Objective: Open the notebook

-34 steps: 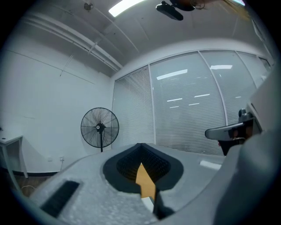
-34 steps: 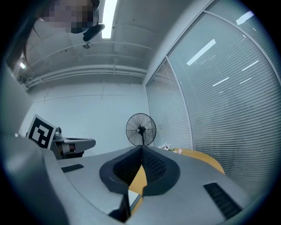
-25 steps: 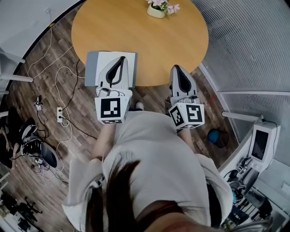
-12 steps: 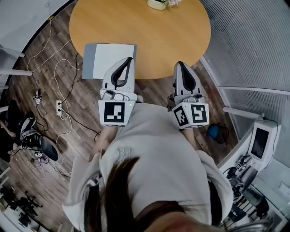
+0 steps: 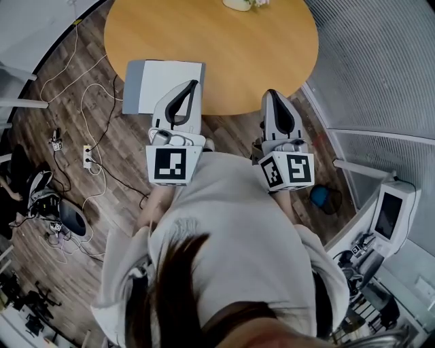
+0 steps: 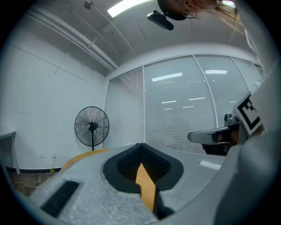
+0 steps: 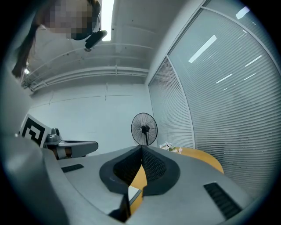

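The notebook (image 5: 170,80) lies flat at the near left edge of the round wooden table (image 5: 238,54), white with a grey strip along its left side. My left gripper (image 5: 192,85) hovers over the notebook's right near part, jaws shut with nothing between them; in the left gripper view its tips (image 6: 141,146) meet above a sliver of the table (image 6: 83,154). My right gripper (image 5: 272,94) is held at the table's near edge, right of the notebook and apart from it. Its tips (image 7: 141,148) meet too, and it holds nothing.
A flower pot (image 5: 238,3) stands at the table's far edge. Cables and a power strip (image 5: 88,156) lie on the wood floor at the left. A pedestal fan (image 6: 91,126) stands beyond the table. Blinds and glass walls run along the right, with a blue object (image 5: 319,198) below them.
My left gripper has drifted slightly from over the notebook's middle toward its right near corner. The right gripper has kept its place. Both stay shut.
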Tool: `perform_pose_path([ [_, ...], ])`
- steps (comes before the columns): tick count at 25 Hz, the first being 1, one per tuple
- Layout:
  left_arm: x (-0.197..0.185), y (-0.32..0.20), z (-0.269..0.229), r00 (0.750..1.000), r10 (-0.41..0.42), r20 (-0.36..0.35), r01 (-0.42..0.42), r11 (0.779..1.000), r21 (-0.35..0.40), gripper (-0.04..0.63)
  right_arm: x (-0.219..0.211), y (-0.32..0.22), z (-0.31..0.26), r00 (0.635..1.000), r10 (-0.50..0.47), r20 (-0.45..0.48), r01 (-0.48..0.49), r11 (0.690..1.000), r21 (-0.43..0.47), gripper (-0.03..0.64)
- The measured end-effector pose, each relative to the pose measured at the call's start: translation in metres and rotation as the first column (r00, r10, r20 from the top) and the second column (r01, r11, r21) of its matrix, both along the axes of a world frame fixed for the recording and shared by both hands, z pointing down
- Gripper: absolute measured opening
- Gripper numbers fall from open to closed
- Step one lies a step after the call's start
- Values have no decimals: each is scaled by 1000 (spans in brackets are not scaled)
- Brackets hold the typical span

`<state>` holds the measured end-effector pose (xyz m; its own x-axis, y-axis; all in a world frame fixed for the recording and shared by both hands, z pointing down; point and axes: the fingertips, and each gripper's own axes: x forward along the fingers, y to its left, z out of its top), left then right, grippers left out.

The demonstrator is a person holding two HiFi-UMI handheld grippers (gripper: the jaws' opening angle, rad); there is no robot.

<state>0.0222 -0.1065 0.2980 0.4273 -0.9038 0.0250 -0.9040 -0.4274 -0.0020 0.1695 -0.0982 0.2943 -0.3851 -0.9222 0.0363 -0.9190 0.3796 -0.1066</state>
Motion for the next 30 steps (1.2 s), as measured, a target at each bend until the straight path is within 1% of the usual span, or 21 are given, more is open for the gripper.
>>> perform_pose_path([
  [7,1,3,2,1000,-12,-2,12,1000,-11,15,2,2,1,1000,-6,2,6,1000,0,2],
  [14,3,5,1,1000,-19,12,19,1000,2,15,6,3,-2,1000,-12,3,12,1000,6,2],
  [17,2,4,2,1000,-28,12,28,1000,-5,15,5,2,-1,1000,-19,7,19,1000,8,2],
  [19,2,4,1,999,-31,20,31,999,7,15,6,1,-2,1000,-24,11,24,1000,13,2],
  [25,7,4,3,999,-15,33,15,1000,14,15,6,2,0,1000,-21,14,21,1000,17,2],
  [30,7,5,7,999,-24,41,24,1000,-2,15,2,2,4,999,-35,24,35,999,5,2],
])
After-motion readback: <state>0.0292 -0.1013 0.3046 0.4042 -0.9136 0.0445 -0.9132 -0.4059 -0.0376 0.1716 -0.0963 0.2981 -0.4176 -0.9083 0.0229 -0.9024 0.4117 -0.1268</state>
